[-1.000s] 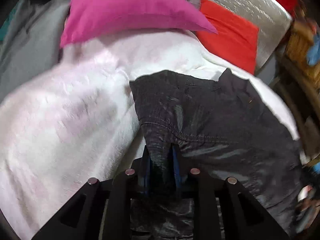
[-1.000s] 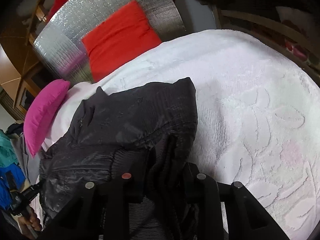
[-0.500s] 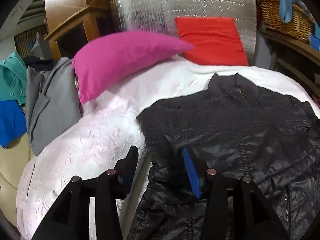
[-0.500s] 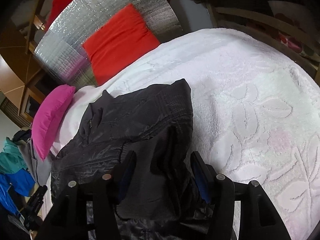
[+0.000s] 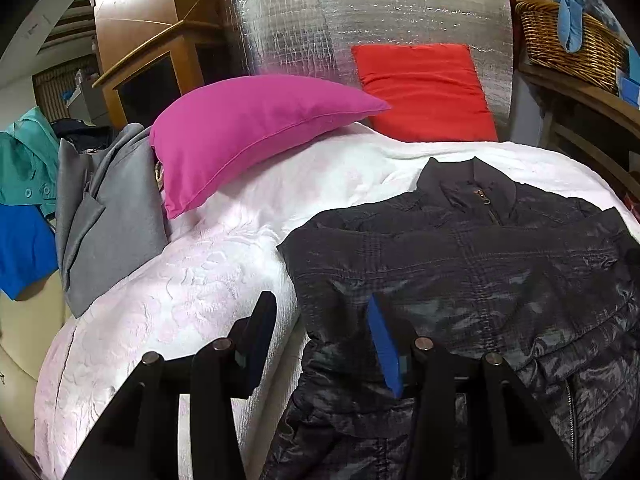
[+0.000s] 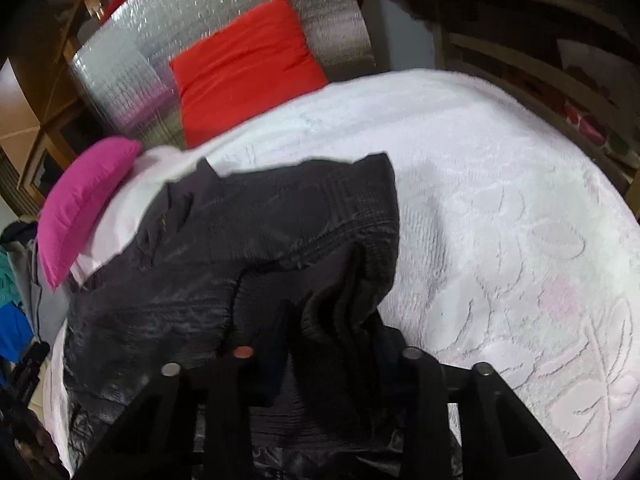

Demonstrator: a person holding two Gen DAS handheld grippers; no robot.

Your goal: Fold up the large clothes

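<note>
A black quilted jacket (image 5: pixel 480 272) lies on the white bedspread (image 5: pixel 192 288), collar toward the far end, sleeves folded in over its body. My left gripper (image 5: pixel 320 328) is open and empty, raised over the jacket's left edge. In the right wrist view the jacket (image 6: pixel 248 240) lies bunched, and its ribbed cuff and folded sleeve (image 6: pixel 340 304) stand up between the fingers of my right gripper (image 6: pixel 332 344). The cloth hides the fingertips, so I cannot tell how the jaws stand.
A magenta pillow (image 5: pixel 256 128) and a red cushion (image 5: pixel 424 88) lie at the bed's head against a silver foil panel (image 5: pixel 360 24). Grey, teal and blue clothes (image 5: pixel 104 208) hang at the left. A wicker basket (image 5: pixel 572 40) sits on a wooden shelf at the right.
My left gripper let go of the jacket's edge, opened and lifted back. My right gripper opened from its hold on the sleeve; the sleeve cloth now bunches over its fingers.
</note>
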